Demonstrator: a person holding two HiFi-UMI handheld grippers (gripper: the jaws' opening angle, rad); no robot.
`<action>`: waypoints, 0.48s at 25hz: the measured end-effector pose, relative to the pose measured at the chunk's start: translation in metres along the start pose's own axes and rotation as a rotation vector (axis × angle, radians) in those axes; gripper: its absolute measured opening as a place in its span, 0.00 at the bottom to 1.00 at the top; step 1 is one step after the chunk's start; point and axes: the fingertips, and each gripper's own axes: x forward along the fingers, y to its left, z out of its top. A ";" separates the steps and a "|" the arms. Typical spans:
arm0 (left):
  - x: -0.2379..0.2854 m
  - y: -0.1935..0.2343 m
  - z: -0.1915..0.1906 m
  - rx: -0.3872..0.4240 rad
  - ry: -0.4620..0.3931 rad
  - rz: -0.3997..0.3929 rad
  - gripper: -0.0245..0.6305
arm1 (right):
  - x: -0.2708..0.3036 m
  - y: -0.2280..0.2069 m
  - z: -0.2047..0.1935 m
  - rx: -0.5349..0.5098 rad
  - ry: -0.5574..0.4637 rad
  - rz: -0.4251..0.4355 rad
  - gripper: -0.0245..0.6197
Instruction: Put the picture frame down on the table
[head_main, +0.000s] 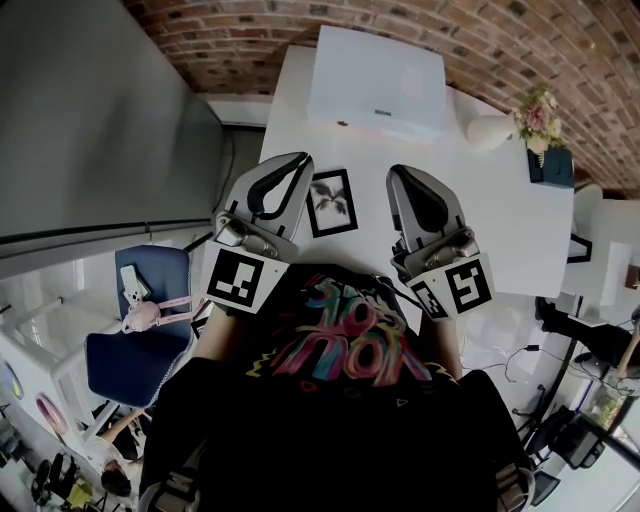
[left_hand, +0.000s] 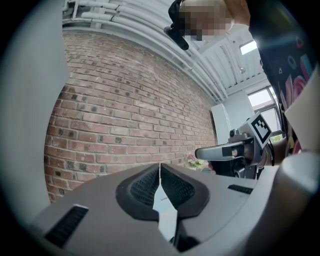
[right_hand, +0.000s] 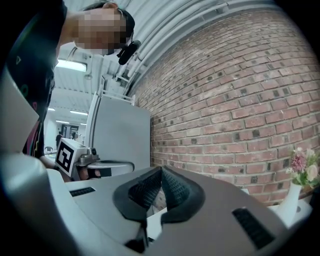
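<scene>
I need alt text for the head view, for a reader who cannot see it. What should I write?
A small black picture frame lies on a white table, between the left gripper and the right gripper, both shut and holding nothing. A white box and a vase of flowers stand at the table's far end, near a brick wall.

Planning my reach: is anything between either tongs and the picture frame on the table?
Nothing visible does. The picture frame lies on the white table, between the left tongs and right tongs, both shut.
</scene>
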 end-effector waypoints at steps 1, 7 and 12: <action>0.000 0.000 0.000 0.001 0.001 -0.001 0.08 | 0.000 -0.001 0.000 0.001 0.000 -0.002 0.07; 0.000 -0.001 -0.001 -0.001 0.005 -0.003 0.08 | -0.001 0.000 -0.003 0.009 0.015 -0.001 0.07; 0.001 -0.001 -0.003 -0.006 0.010 -0.010 0.08 | -0.002 -0.004 -0.004 0.027 0.015 -0.012 0.07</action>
